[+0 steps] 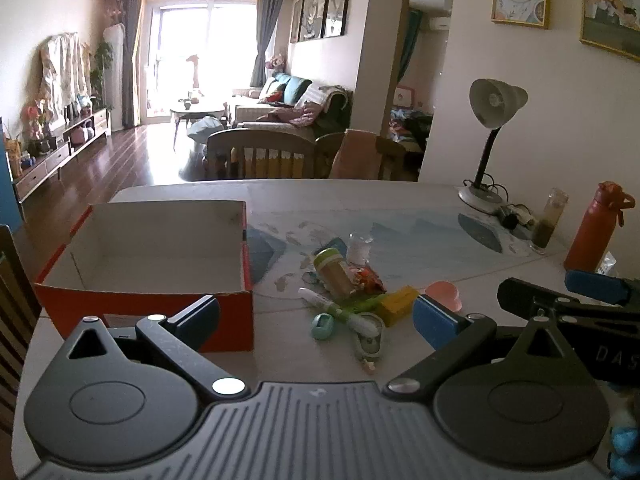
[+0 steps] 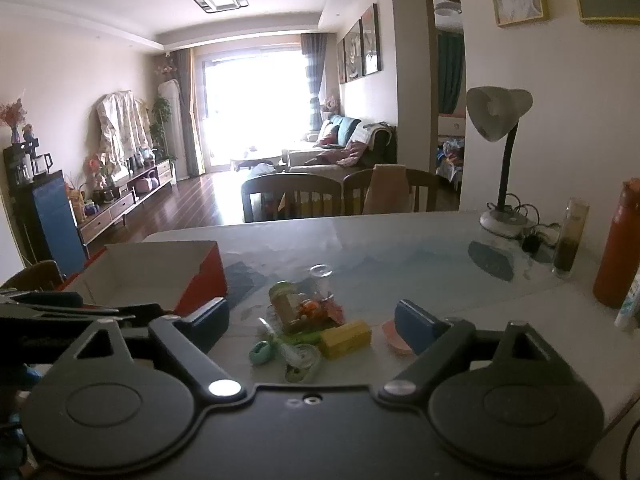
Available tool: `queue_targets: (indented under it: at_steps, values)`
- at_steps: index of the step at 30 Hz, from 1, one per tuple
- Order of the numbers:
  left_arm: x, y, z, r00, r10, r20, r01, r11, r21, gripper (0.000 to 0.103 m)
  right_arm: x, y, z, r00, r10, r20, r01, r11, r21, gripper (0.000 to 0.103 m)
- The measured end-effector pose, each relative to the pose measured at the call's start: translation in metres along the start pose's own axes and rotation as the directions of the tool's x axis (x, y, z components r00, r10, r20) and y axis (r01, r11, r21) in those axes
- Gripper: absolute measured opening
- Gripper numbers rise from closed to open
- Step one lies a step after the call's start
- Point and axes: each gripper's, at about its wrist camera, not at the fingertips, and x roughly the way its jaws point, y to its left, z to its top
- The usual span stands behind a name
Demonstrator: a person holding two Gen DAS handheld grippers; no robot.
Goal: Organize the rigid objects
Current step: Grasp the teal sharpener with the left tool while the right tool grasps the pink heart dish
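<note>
Hovering low over a pale worktop point(image 1: 400, 200) in a sunlit living room, the left tongs point(image 1: 316, 320) and right tongs point(image 2: 312, 324) both stand wide open with nothing between their blue-padded fingers, each angled down toward a small heap of household odds and ends; seen past the left tongs, the heap lies just ahead of the gap between the fingers, with a mint-green oval trinket point(image 1: 322, 326) and a white marker pen point(image 1: 324, 300) nearest, a short glass jar point(image 1: 370, 334) lying on its side beside them, a yellow block point(image 1: 396, 300) just inside the right finger, a pink dish point(image 1: 444, 294) just beyond that finger's tip, and a tan bottle with a green cap point(image 1: 334, 272) and a clear glass point(image 1: 359, 248) farther out; an open cardboard box point(image 1: 160, 248), red outside and white inside, sits ahead of the left finger, well left of the heap and holding nothing that can be seen; off to the right of both tongs, near the wall, stand a desk lamp point(image 1: 490, 132), a tall glass with dark contents point(image 1: 546, 220) and a red flask point(image 1: 596, 228), while the right tongs show at the right edge of the left camera's view, close alongside
</note>
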Motion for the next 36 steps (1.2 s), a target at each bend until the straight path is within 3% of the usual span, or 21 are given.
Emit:
queue_targets:
  at_steps: [9, 21, 33, 36]
  values:
    - [0.033, -0.017, 0.005, 0.999, 0.01, -0.051, -0.011, 1.0, -0.003, 0.103, 0.028, -0.026, 0.004, 0.999, 0.02, -0.033, -0.02, 1.0, -0.012, 0.088]
    - [0.099, -0.033, 0.006, 0.99, 0.059, -0.131, -0.061, 0.998, -0.016, 0.103, 0.097, -0.072, 0.002, 0.988, 0.059, -0.14, -0.068, 0.996, -0.06, 0.087]
    - [0.173, -0.035, -0.019, 0.951, 0.166, -0.26, -0.162, 0.986, 0.037, 0.103, 0.173, -0.107, -0.023, 0.956, 0.065, -0.286, -0.11, 0.984, -0.142, 0.08]
    - [0.186, -0.037, -0.026, 0.938, 0.178, -0.297, -0.169, 0.984, 0.054, 0.095, 0.188, -0.114, -0.028, 0.947, 0.057, -0.318, -0.111, 0.982, -0.156, 0.077]
